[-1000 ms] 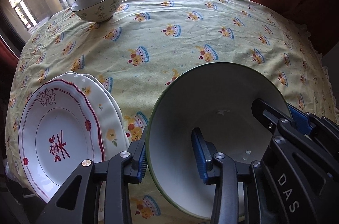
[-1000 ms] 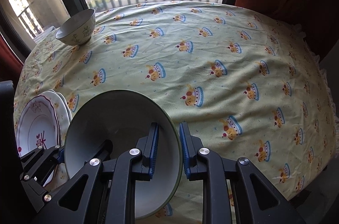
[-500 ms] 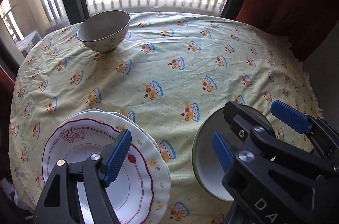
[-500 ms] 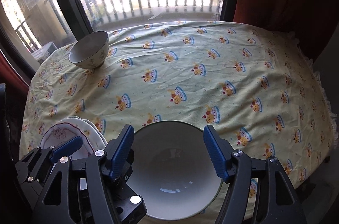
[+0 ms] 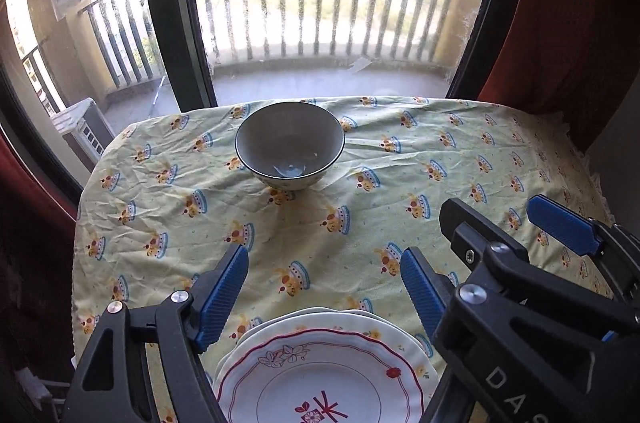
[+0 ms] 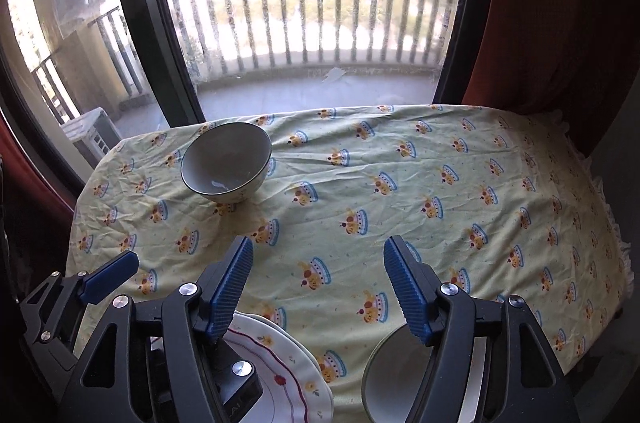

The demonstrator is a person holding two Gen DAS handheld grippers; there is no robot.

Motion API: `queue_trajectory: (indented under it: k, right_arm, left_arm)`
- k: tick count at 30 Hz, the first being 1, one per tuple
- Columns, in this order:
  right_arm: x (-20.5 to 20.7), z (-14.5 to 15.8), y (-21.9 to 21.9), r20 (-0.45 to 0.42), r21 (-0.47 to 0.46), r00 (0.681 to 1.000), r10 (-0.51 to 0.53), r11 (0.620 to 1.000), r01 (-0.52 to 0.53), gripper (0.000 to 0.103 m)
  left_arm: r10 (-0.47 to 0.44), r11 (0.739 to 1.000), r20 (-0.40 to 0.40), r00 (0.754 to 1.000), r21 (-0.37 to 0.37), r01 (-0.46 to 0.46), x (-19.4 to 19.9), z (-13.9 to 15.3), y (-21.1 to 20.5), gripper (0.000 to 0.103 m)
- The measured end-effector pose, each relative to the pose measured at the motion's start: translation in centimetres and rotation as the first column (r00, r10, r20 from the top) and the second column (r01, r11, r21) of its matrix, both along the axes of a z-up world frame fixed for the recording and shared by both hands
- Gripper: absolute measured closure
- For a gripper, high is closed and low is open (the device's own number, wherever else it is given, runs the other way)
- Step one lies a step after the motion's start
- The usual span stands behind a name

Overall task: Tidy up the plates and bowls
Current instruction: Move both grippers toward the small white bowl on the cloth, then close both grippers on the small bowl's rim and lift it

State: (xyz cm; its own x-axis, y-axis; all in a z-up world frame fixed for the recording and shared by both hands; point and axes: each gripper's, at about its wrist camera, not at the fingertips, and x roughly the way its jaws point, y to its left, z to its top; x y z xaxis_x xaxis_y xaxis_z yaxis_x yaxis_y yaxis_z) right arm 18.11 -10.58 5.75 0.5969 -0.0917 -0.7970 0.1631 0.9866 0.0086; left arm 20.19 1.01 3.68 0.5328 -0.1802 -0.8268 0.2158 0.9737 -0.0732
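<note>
A small patterned bowl (image 5: 289, 146) stands upright at the far side of the table; it also shows in the right wrist view (image 6: 226, 162). A stack of white plates, the top one red-trimmed (image 5: 324, 371), lies at the near edge, below my open, empty left gripper (image 5: 324, 297). The stack shows in the right wrist view (image 6: 288, 371) too. A large green-rimmed bowl (image 6: 394, 375) sits on the cloth at the near edge, under my open, empty right gripper (image 6: 318, 287). The right gripper's fingers (image 5: 560, 229) show at the right of the left wrist view.
The table wears a yellow cloth with crown prints (image 6: 400, 191). A window with a dark frame (image 5: 172, 7) and a balcony railing lie behind the far edge. A red curtain (image 6: 560, 3) hangs at the right.
Both grippers opened and let go of the large green-rimmed bowl, which now rests on the cloth. Both have drawn back and up; the left one now hangs over the plate stack.
</note>
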Motion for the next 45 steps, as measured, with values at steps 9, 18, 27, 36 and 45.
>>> queue_trajectory:
  k: [9,18,27,36,45]
  right_arm:
    - [5.2,0.3,1.5,0.029,0.015,0.999,0.037,0.999,-0.037,0.031]
    - [12.4,-2.3,1.8,0.009,-0.024,0.995,0.098,0.995,-0.097,0.028]
    - [17.5,-5.4,1.6,0.004,-0.034,0.996,0.084,0.996,-0.084,0.027]
    - [20.6,-8.7,1.3,-0.044,0.025,0.996,0.075,0.997,-0.074,0.041]
    - [21.6,-11.2,1.5,-0.089,0.069,0.994,0.061,0.996,-0.054,0.068]
  left_arm:
    - [0.076,0.997,0.03,0.997,0.013,-0.077,4.9,0.2,1.5,0.023]
    - [0.183,0.979,0.069,0.981,0.078,-0.188,10.5,-2.2,1.7,0.024]
    - [0.202,0.974,0.037,0.979,0.095,-0.205,15.3,-5.3,1.9,0.033]
    - [0.202,0.976,0.006,0.979,0.087,-0.202,17.9,-8.1,2.1,0.043]
    - [0.207,0.973,-0.035,0.978,0.108,-0.202,18.8,-10.0,1.7,0.068]
